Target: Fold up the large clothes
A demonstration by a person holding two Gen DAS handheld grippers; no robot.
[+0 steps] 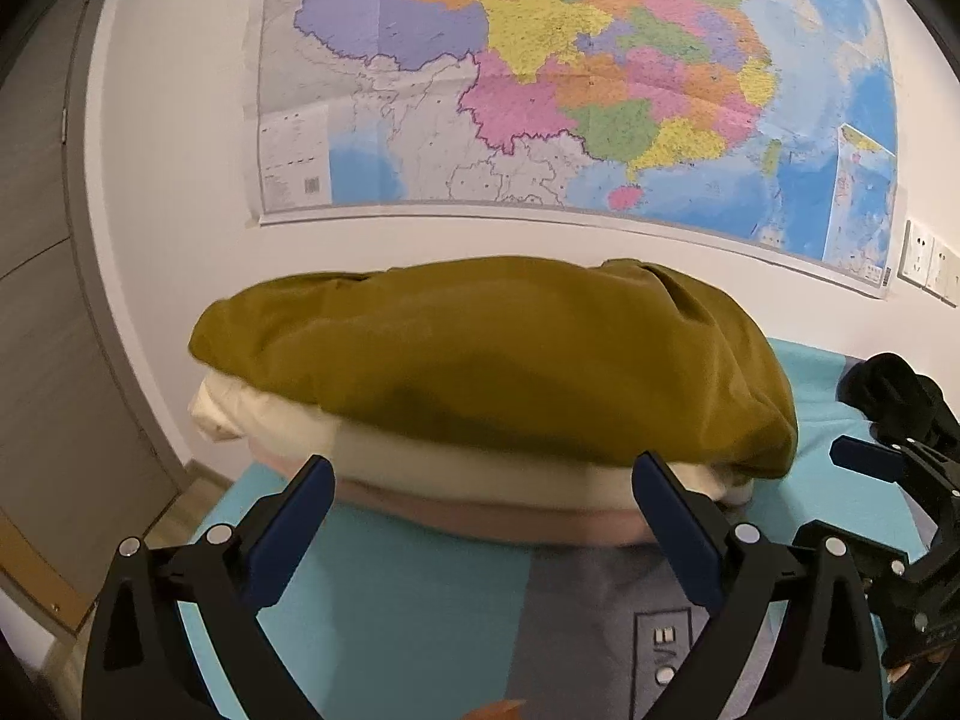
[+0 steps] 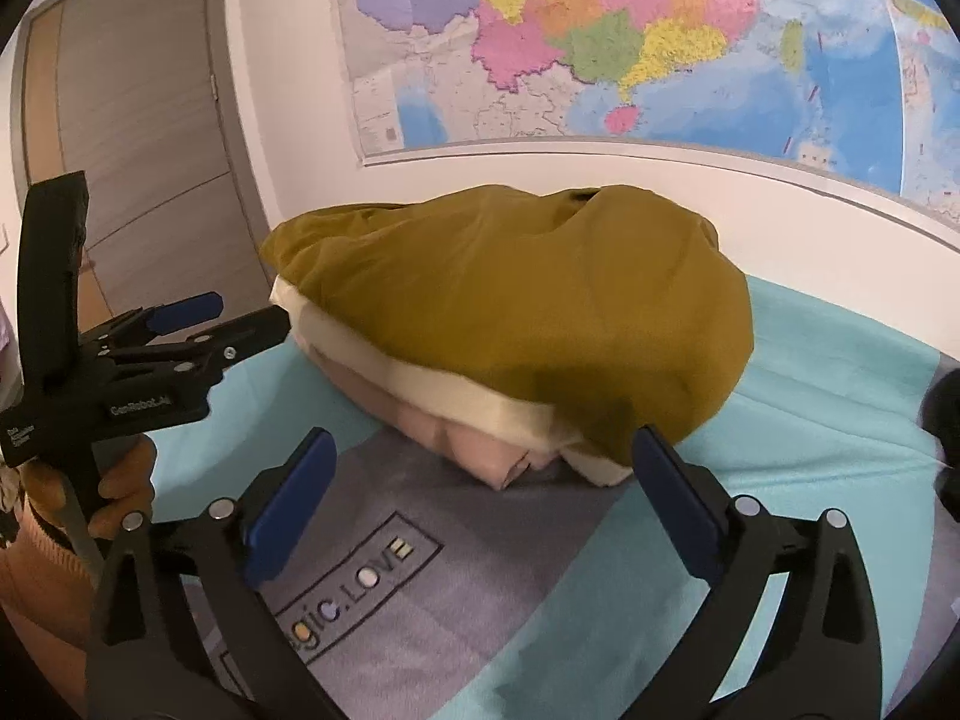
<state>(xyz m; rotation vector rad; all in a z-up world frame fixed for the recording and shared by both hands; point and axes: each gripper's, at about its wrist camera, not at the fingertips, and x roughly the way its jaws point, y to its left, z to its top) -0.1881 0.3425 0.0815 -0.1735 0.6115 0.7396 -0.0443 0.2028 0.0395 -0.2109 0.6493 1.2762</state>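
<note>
A stack of folded clothes lies against the wall: an olive-mustard garment (image 1: 492,360) (image 2: 510,300) on top, a cream one (image 1: 468,474) (image 2: 480,402) under it, a pale pink one (image 2: 474,450) at the bottom. A grey garment (image 1: 600,612) (image 2: 420,540) with a "LOVE" print lies flat in front of the stack. My left gripper (image 1: 483,498) is open and empty, just in front of the stack; it also shows in the right wrist view (image 2: 240,315). My right gripper (image 2: 483,474) is open and empty over the grey garment; it shows at the right in the left wrist view (image 1: 870,456).
The clothes lie on a teal-covered surface (image 1: 384,600) (image 2: 810,420) that ends at the left. A large map (image 1: 570,90) hangs on the white wall behind. A grey door (image 2: 138,120) stands at the left. Wall sockets (image 1: 930,264) sit at the right.
</note>
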